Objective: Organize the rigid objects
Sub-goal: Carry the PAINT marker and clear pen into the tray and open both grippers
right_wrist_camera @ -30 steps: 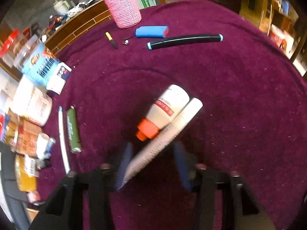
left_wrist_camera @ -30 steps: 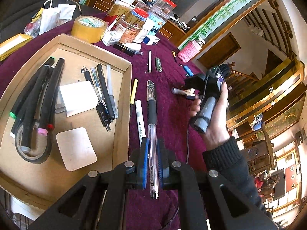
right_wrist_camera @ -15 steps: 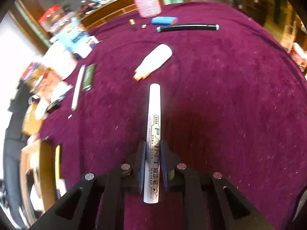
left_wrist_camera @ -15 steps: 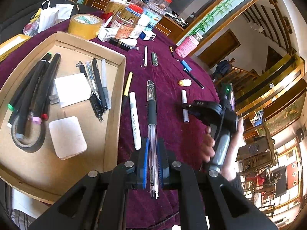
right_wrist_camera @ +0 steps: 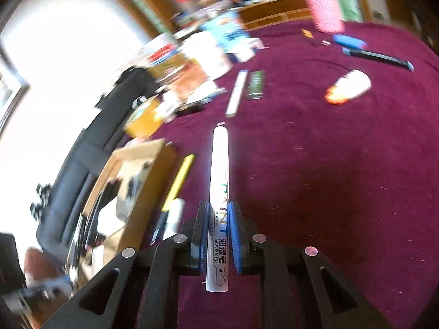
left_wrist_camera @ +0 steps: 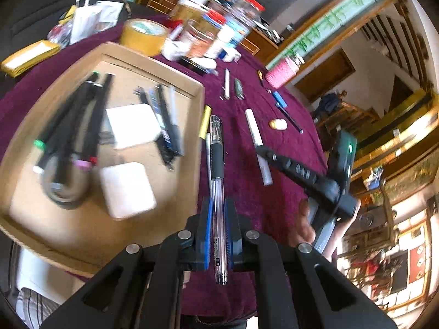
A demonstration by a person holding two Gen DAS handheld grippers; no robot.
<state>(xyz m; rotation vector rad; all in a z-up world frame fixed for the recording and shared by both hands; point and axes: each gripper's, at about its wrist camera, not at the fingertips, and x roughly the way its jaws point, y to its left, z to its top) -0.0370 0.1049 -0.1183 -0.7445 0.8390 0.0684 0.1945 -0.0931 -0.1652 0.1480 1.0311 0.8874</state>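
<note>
My left gripper (left_wrist_camera: 218, 233) is shut on a clear gel pen (left_wrist_camera: 216, 164) with a black grip. It hangs over the purple cloth just right of the cardboard tray (left_wrist_camera: 198, 126). The tray holds black markers, several pens, a tape ring and two white pads. My right gripper (right_wrist_camera: 219, 233) is shut on a white paint marker (right_wrist_camera: 219, 170), lifted off the cloth and pointing away from me. The left wrist view shows that marker (left_wrist_camera: 256, 137) in the right gripper (left_wrist_camera: 264, 152), held by a hand (left_wrist_camera: 303, 224) to the right of the gel pen.
A yellow pen (right_wrist_camera: 179, 181) and a white marker (right_wrist_camera: 175, 213) lie along the tray's (right_wrist_camera: 142, 153) right side. Farther off lie a white pen (right_wrist_camera: 236, 93), a green lighter (right_wrist_camera: 255, 85), an orange-capped glue bottle (right_wrist_camera: 351, 86), a black marker (right_wrist_camera: 378, 59) and a pink cup (right_wrist_camera: 326, 13). Jars and a tape roll (left_wrist_camera: 142, 35) crowd the back.
My right gripper shut on the white marker next to the glue bottle, lifted it and swung left toward the tray. The left gripper kept its hold on the gel pen.
</note>
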